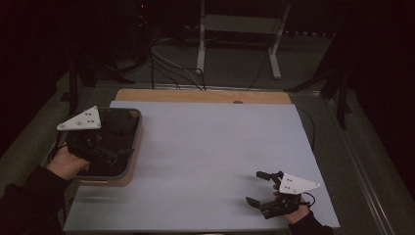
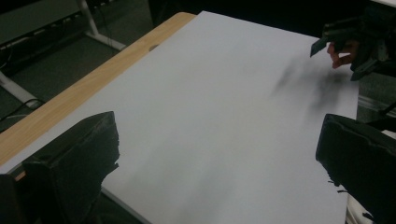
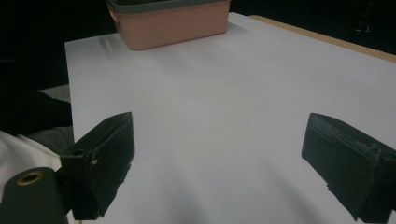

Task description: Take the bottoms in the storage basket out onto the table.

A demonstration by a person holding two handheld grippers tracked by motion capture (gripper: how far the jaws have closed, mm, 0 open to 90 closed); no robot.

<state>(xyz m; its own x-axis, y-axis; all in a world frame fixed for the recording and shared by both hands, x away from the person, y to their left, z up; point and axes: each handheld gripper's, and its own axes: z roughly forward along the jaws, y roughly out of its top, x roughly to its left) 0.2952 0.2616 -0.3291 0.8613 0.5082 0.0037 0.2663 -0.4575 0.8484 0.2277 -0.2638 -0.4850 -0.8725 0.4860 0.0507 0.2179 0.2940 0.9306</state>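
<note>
Tongs are both gaping wide, nothing in either. Biggest thing around is the bench [image 1: 205, 161] with its bare white top, then the pink bin [image 1: 133, 147] at its left edge. Left tongs [image 1: 105, 147] hover right over that bin, right tongs [image 1: 262, 188] wait near the front right corner. Looks like reach-in time; next it needs to dip and pinch something inside.

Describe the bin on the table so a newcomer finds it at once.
Start from the white table top and go to its left edge. The bin sits there, under the left gripper. It alone stands on the table: a rectangular tub with pinkish walls, a grey rim and a dark inside.
</note>
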